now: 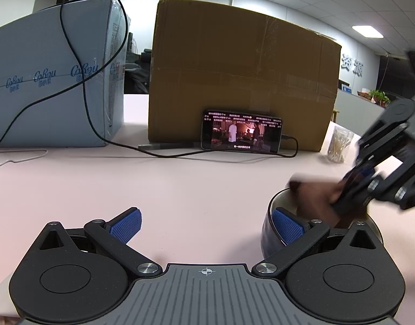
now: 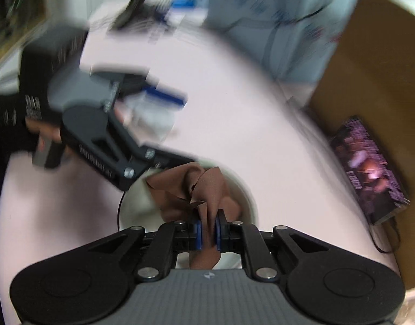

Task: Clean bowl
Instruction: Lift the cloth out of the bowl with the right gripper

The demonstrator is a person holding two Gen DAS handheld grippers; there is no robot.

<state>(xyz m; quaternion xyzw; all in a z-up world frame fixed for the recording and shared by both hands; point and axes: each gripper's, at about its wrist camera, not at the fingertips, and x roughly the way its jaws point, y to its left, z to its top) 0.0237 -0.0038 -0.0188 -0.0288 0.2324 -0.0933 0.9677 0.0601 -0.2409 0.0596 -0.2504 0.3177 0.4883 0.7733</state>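
A bowl (image 1: 269, 230), dark outside and white inside (image 2: 137, 205), stands on the pink table at the lower right of the left wrist view. My right gripper (image 2: 207, 233) is shut on a brown cloth (image 2: 204, 187), which is bunched down inside the bowl. The left wrist view shows that cloth (image 1: 315, 197) blurred, with the right gripper (image 1: 340, 203) slanting in from the right. My left gripper (image 1: 206, 227) is open wide. Its right pad (image 1: 287, 227) lies at the bowl's left rim; whether it touches I cannot tell. The left gripper (image 2: 180, 130) is blurred in the right wrist view.
A large cardboard box (image 1: 242, 75) stands at the back with a lit phone (image 1: 241, 134) leaning on it. A light blue carton (image 1: 53, 86) with a black cable (image 1: 82, 86) is at the left. A jar of cotton swabs (image 1: 338, 145) is behind the bowl. A hand (image 2: 45, 132) holds the left gripper.
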